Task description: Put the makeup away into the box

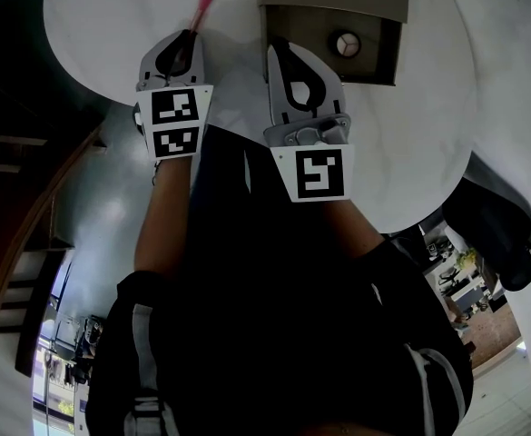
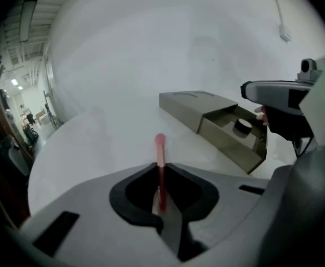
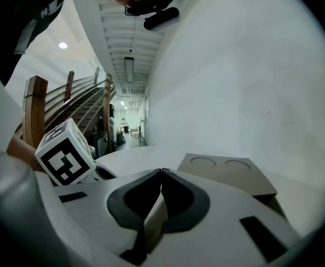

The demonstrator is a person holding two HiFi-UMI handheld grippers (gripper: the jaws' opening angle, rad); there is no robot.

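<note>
Pink stick is clamped in the left gripper, whose jaws stand narrow with the pads pressing on its shaft. It is left of the box and well apart from it, over the table. The left forearm reaches out from the body and the gripper tilts down toward the tabletop. The right gripper is nearer the box, at the edge of its open drawer. Its jaws are together with nothing between them.

The stick's lower end is hidden between the left jaws. I cannot tell whether its tip touches the table. The box's far part is cut off at the top of the head view. A round compact lies in the drawer.

The stick's long axis runs along the line the gripper points, away from the person. Its rounded pink tip leads, leaning slightly toward the box.
</note>
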